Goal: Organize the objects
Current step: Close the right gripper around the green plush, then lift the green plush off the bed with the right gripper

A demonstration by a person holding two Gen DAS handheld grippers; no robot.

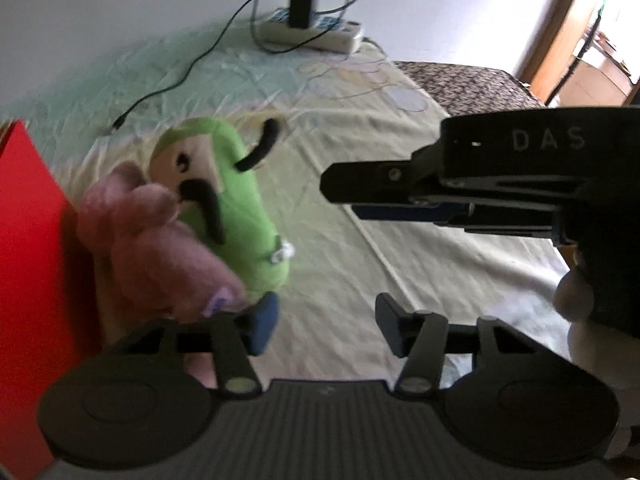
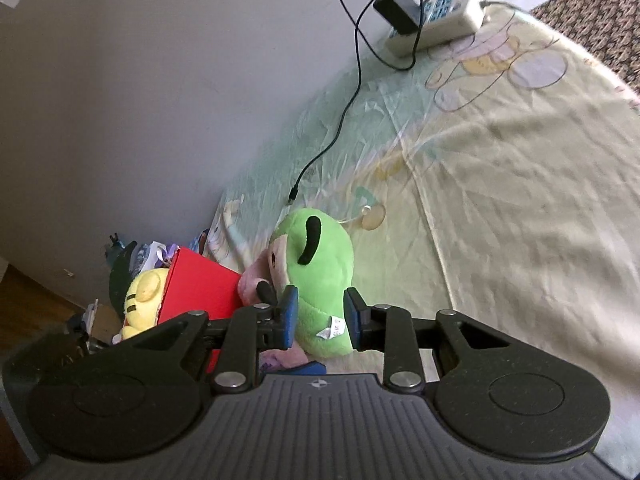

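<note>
A green plush toy [image 1: 236,208] with a black moustache leans on a pink plush [image 1: 160,248] beside a red box [image 1: 28,240] on the bed. My left gripper [image 1: 326,324] is open over bare sheet; its left fingertip [image 1: 264,324] sits at the green toy's foot. My right gripper [image 1: 340,196] reaches in from the right, seen side-on. In the right wrist view the green plush [image 2: 320,272] stands between the fingers of the right gripper [image 2: 322,314], which is open, the pads flanking it loosely. The pink plush [image 2: 252,280] and the red box [image 2: 200,288] lie to its left.
A yellow plush [image 2: 144,296] shows behind the red box's wall. A white power strip [image 2: 436,20] with a black charger and a trailing cable [image 2: 344,120] lies by the wall. A brown patterned blanket [image 1: 460,80] covers the bed's far end. A hand [image 1: 572,292] holds the right gripper.
</note>
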